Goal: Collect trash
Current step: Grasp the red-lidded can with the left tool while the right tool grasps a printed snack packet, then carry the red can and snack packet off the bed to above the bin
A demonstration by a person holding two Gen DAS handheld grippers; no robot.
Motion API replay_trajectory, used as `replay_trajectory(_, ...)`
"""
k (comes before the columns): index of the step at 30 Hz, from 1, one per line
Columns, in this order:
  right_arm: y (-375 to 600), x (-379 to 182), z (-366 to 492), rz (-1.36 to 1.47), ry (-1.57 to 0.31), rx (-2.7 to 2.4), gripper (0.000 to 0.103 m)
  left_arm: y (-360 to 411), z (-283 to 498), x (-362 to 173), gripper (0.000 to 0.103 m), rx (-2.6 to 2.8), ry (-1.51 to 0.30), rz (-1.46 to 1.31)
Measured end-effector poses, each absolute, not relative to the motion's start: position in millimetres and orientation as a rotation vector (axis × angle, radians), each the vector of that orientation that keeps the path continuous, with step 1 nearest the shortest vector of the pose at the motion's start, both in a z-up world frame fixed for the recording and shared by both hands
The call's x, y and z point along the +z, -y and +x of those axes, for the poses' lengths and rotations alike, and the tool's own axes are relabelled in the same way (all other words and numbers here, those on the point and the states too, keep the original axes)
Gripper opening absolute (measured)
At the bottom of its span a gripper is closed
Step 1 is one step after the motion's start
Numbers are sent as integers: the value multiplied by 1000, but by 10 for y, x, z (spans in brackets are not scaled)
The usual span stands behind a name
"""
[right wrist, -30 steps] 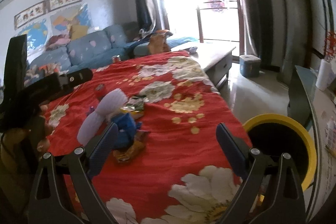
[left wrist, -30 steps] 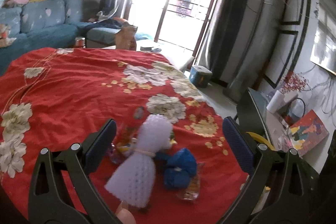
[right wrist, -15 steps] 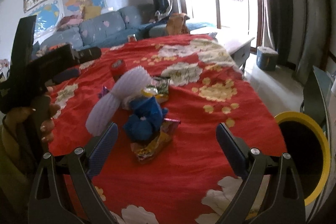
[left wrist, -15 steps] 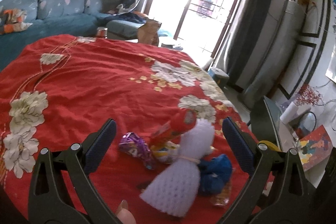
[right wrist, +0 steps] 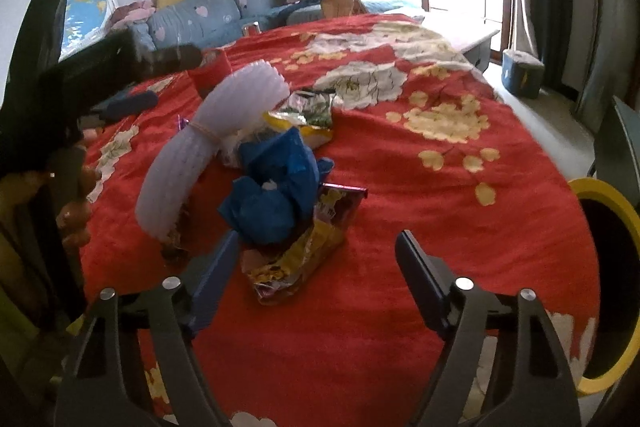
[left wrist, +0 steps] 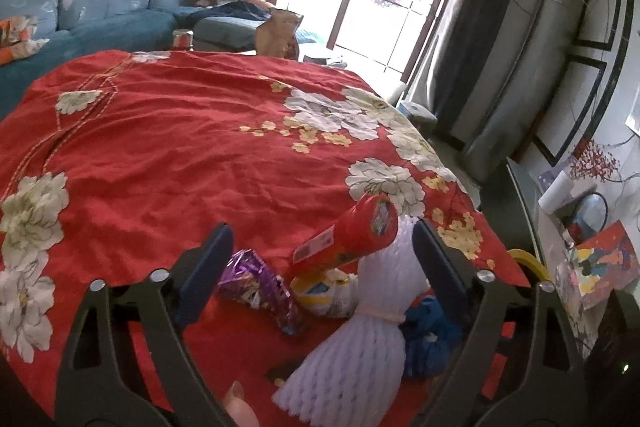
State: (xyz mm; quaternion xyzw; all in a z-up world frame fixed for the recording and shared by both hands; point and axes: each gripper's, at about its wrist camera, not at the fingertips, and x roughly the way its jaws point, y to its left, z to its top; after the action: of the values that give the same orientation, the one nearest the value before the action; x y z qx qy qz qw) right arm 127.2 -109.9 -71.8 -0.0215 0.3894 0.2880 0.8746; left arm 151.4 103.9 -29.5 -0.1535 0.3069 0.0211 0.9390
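Note:
A pile of trash lies on the red flowered cloth [left wrist: 168, 155]: a white foam fruit net [left wrist: 360, 339] [right wrist: 208, 143], a red tube-shaped pack [left wrist: 352, 235], a purple wrapper [left wrist: 256, 283], a crumpled blue bag [right wrist: 276, 187] [left wrist: 432, 335] and a yellow snack wrapper [right wrist: 300, 259]. My left gripper [left wrist: 320, 255] is open just above the pile, the red pack between its fingers. My right gripper [right wrist: 316, 263] is open, its fingers either side of the yellow wrapper. The left gripper also shows in the right wrist view [right wrist: 132, 83].
A yellow-rimmed black bin [right wrist: 608, 259] stands past the table's right edge; its rim shows in the left wrist view [left wrist: 528, 263]. A blue sofa [left wrist: 100, 19], a can [left wrist: 183, 39] and a brown paper bag [left wrist: 280, 35] lie beyond the table's far edge.
Both grippers have come closer to the trash pile and stay open. The left view has swung so the red pack and purple wrapper now sit between its fingers.

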Motion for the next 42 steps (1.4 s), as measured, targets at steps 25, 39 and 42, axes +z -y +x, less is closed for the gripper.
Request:
replay_trajectory(25, 1300, -846, 1214, -24, -808, 605, 10, -1141, 1716, -411, 30, -38, -675, -428)
replay_trajectory(39, 1549, -726, 1227, 32, -755, 532, 6, -1158, 1456, -42, 26, -34, -546, -408)
replay_trajectory(42, 1591, -692, 1226, 45, -744, 531, 5, -1122, 1384, 71, 26, -49, -518, -403)
